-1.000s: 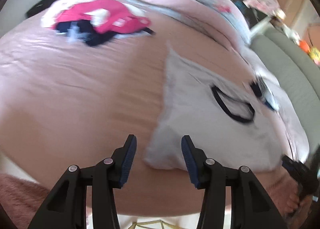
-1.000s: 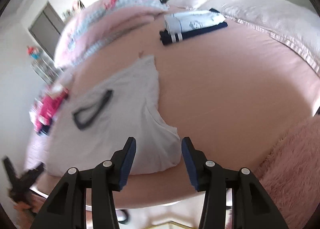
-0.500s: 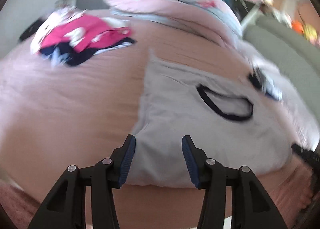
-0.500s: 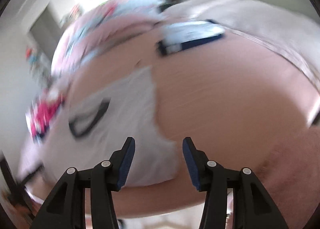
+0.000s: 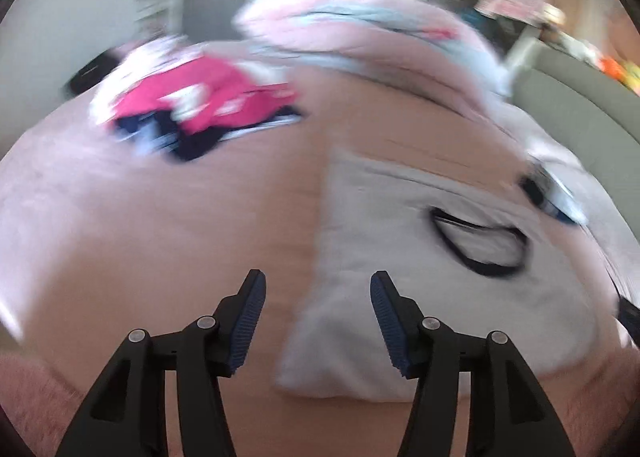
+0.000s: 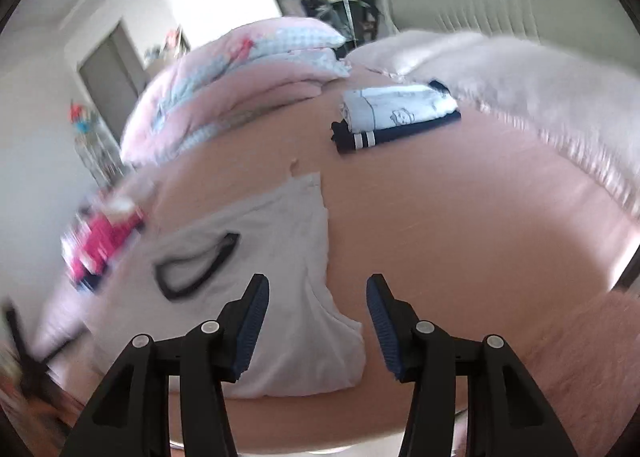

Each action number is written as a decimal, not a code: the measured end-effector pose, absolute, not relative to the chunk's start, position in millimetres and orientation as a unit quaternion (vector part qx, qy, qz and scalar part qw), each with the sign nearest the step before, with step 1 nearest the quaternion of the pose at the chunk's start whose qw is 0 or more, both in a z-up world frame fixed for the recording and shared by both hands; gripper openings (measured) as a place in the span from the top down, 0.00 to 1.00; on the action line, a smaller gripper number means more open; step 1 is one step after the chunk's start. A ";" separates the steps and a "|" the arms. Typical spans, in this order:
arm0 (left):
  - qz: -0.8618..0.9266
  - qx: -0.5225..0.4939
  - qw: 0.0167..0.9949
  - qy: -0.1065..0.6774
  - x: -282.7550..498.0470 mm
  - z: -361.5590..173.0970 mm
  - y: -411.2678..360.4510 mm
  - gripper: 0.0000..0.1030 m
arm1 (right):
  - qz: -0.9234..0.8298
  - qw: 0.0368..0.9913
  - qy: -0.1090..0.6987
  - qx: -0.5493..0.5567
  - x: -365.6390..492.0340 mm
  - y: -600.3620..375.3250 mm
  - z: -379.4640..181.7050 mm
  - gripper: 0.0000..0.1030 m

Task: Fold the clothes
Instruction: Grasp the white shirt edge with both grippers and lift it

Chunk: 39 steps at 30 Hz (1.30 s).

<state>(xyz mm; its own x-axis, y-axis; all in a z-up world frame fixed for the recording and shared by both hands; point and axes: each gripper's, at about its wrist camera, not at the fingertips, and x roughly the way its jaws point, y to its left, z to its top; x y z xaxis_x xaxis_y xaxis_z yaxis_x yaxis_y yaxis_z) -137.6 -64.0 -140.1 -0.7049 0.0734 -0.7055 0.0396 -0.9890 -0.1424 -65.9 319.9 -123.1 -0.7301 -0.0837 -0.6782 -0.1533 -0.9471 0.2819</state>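
Observation:
A light grey T-shirt [image 5: 400, 257] with a dark neckband lies flat on the pink bed [image 5: 160, 241]; it also shows in the right wrist view [image 6: 272, 257]. My left gripper [image 5: 316, 289] is open and empty, above the shirt's left sleeve corner. My right gripper [image 6: 318, 291] is open and empty, above the shirt's right sleeve corner. Neither gripper touches the cloth.
A pile of unfolded pink, white and navy clothes [image 5: 192, 105] lies at the bed's far left. A stack of folded clothes [image 6: 396, 117] lies at the far right. A pink and blue duvet [image 6: 240, 73] is bunched at the back. A grey sofa [image 5: 580, 105] stands beyond the bed.
Both grippers have shifted over the shirt's near sleeve corners and stayed open. The shirt has not moved.

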 end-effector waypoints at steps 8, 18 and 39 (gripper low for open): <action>0.893 -0.437 -0.073 -0.084 -144.9 -159.1 -82.2 0.49 | 0.881 0.089 0.163 -0.434 -91.3 329.2 -152.3 0.51; 0.880 -0.457 0.059 -0.116 -237.6 -136.6 -84.0 0.49 | 0.868 -0.008 0.135 -0.478 -172.6 334.0 -131.0 0.50; 0.833 -0.522 0.160 -0.091 -376.5 -190.4 -29.9 0.84 | 0.817 -0.132 0.106 -0.551 -367.0 315.0 -191.4 0.75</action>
